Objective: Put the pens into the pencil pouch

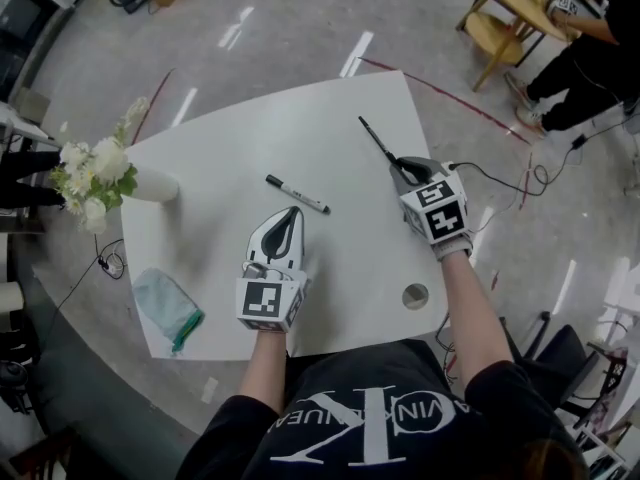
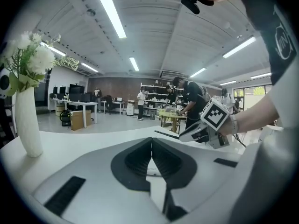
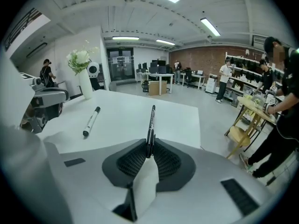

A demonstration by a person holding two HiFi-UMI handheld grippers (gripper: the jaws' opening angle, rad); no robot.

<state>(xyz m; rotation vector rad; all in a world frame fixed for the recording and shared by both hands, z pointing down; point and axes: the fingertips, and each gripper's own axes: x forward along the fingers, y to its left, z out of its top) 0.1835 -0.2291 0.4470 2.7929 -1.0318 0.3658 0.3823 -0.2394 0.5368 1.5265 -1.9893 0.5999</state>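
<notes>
Head view, looking steeply down on a smooth white table (image 1: 340, 258) with rounded corners. The right gripper (image 1: 405, 165), at centre right of the frame, has its ridged dark pads pinched on the near end of a slim black pen (image 1: 378, 140). The pen's long axis runs away from the jaws toward the upper left, and its far tip appears to rest on the tabletop. In the right gripper view the same pen (image 3: 151, 120) stands straight out from between the closed jaws of that gripper (image 3: 148, 146). A second pen (image 1: 297, 194), with a white barrel and black ends, lies flat near the table's middle, angled from upper left to lower right, just beyond the left gripper (image 1: 288, 218). That gripper's jaws are pressed together on nothing, as the left gripper view (image 2: 152, 146) confirms. The pencil pouch (image 1: 166, 308), soft pale green fabric with a teal end, lies at the lower left of the table, well apart from the held pen. The left gripper sits between the two and is the nearer to the pouch. Whether the pouch's mouth is open cannot be told. A white vase (image 1: 150, 185) of pale flowers stands at the left edge.
</notes>
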